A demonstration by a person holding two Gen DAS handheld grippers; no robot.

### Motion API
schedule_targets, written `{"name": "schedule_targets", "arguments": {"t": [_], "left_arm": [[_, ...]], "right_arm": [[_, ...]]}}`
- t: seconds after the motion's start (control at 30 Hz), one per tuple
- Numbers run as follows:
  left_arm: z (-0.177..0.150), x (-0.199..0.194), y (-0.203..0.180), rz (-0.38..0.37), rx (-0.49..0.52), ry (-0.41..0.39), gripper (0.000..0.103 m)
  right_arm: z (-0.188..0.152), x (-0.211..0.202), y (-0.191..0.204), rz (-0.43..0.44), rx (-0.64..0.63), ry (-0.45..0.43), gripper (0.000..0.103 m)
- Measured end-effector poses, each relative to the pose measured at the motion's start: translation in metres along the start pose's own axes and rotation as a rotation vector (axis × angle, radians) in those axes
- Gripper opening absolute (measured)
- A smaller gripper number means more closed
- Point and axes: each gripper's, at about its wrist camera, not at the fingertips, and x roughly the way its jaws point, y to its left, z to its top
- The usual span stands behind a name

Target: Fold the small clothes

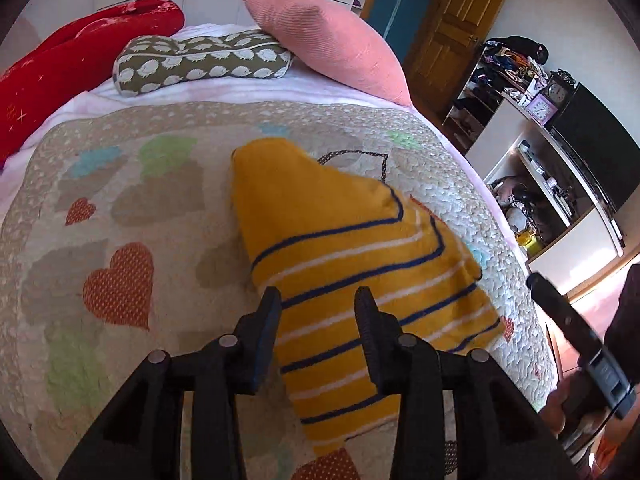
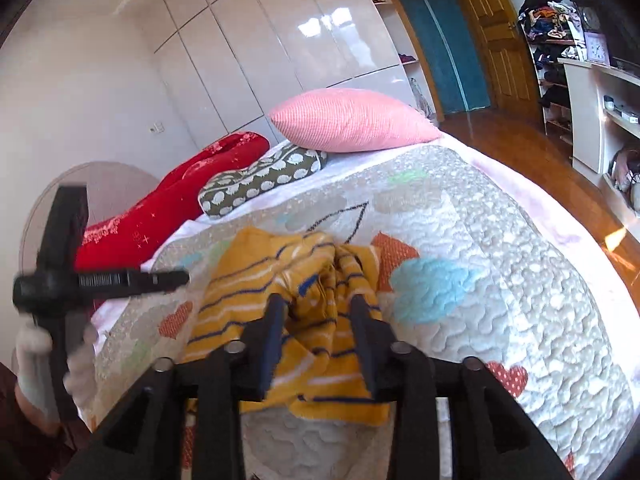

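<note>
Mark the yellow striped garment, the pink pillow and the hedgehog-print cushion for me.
yellow striped garment (image 1: 352, 240), left wrist view, on its striped middle.
pink pillow (image 2: 352, 120), right wrist view, on its ribbed face.
hedgehog-print cushion (image 1: 200, 62), left wrist view, on its top side.

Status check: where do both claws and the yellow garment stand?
Left claw open, right claw open. Yellow striped garment bunched on quilt, between fingers. Nothing blocking.
</note>
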Motion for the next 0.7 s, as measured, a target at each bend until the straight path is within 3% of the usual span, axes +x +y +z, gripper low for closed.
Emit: {"name": "schedule_targets", "arguments": {"t": [0.07, 0.13, 0.17, 0.2, 0.33, 0.4, 0.57, 0.63, 0.7], "left_arm": [[-0.016, -0.002, 0.006, -0.004, -0.022, -0.002, 0.037], [-0.028, -0.003, 0.005, -0.005, -0.032, -0.008, 0.037], [-0.031, -0.004, 0.006, -0.005, -0.034, -0.006, 0.037], [-0.035, -0.004, 0.007, -0.003, -0.036, -0.001, 0.037], [-0.036, -0.007, 0.008, -0.010, -0.029, -0.004, 0.039], [-0.033, -0.006, 0.010, -0.027, -0.047, -0.018, 0.046], [-0.029, 0.020, 0.008, -0.138, -0.146, 0.012, 0.049], [-0.030, 0.034, 0.001, -0.139, -0.150, 0.037, 0.050], [-0.035, 0.051, -0.007, -0.086, -0.136, 0.095, 0.051]], "right_arm": [[0.013, 0.034, 0.011, 0.006, -0.025, 0.088, 0.075], [0.019, 0.066, 0.020, -0.048, -0.056, 0.150, 0.072], [0.019, 0.078, 0.024, -0.035, -0.064, 0.178, 0.048], [0.019, 0.088, 0.025, -0.018, -0.066, 0.224, 0.010], [0.023, 0.064, 0.012, -0.029, -0.037, 0.169, 0.009], [0.021, 0.049, -0.005, -0.080, -0.008, 0.150, 0.008], [-0.010, 0.068, -0.043, -0.160, 0.074, 0.250, 0.009], [-0.019, 0.077, -0.042, -0.167, 0.061, 0.257, 0.009], [-0.021, 0.079, -0.039, -0.176, 0.046, 0.246, 0.013]]}}
